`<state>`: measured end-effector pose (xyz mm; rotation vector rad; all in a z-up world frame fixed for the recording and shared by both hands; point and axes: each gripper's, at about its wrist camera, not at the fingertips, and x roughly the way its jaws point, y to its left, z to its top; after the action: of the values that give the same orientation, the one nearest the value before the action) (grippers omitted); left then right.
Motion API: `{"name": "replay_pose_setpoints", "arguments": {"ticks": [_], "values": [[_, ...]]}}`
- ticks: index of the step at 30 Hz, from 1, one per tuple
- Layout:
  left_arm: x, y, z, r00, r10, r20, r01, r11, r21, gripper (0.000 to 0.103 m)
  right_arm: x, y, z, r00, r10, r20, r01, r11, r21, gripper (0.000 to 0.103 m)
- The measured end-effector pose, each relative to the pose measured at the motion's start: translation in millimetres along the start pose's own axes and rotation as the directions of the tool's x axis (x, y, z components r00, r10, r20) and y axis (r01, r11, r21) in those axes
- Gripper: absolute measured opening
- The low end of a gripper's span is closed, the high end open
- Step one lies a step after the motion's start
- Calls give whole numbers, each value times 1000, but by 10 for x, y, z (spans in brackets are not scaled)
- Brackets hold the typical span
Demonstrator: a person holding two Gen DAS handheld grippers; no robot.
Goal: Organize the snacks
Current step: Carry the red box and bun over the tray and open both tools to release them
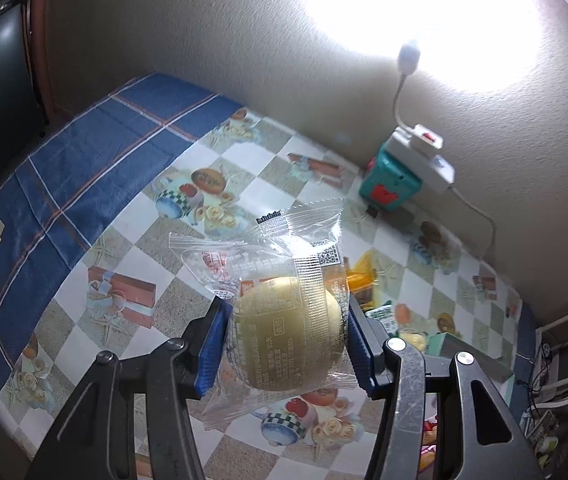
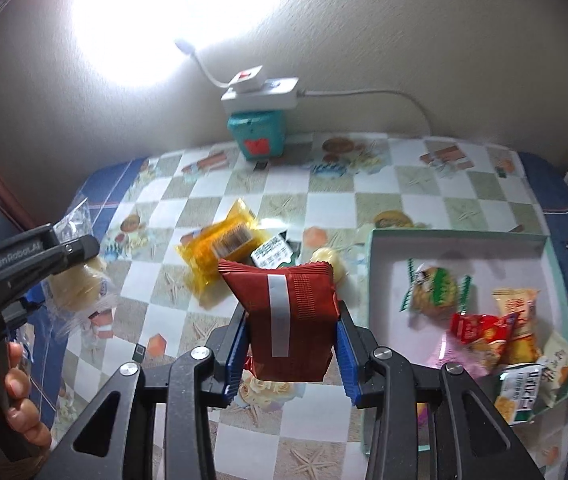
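Observation:
My left gripper [image 1: 288,336] is shut on a round yellow pastry in a clear wrapper [image 1: 284,332] and holds it above the table. It also shows at the left of the right wrist view [image 2: 77,276]. My right gripper [image 2: 290,340] is shut on a red snack packet [image 2: 288,316], held above the table just left of the open box [image 2: 380,280]. The box holds several snack packs [image 2: 480,332]. An orange packet [image 2: 219,252], a dark green and white packet [image 2: 273,254] and a pale yellow pastry [image 2: 326,258] lie on the table ahead.
A checked tablecloth [image 2: 364,208] covers the table against a wall. A teal box [image 2: 257,136] with a white power strip [image 2: 259,96] and a bright lamp stands at the back. A blue cloth [image 1: 75,176] covers the left end. Cables hang at the right.

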<state>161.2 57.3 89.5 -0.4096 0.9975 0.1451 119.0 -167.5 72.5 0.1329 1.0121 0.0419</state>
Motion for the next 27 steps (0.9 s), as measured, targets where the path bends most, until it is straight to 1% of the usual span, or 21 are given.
{"name": "replay_pose_setpoints", "arguments": {"ticks": [8, 17, 21, 27], "values": [[-234, -203, -7, 998, -47, 40, 45, 998, 36, 56, -178, -313, 74, 999, -16, 33, 14, 997, 72, 42], [-230, -411, -91, 995, -98, 22, 97, 994, 59, 56, -331, -820, 130, 997, -57, 57, 46, 982, 181, 42], [-227, -537, -145, 994, -109, 22, 107, 991, 76, 56, -390, -1042, 131, 995, -78, 70, 60, 972, 229, 42], [-242, -812, -244, 991, -136, 14, 133, 981, 141, 56, -463, -1342, 111, 991, -104, 87, 74, 953, 292, 42]]}}
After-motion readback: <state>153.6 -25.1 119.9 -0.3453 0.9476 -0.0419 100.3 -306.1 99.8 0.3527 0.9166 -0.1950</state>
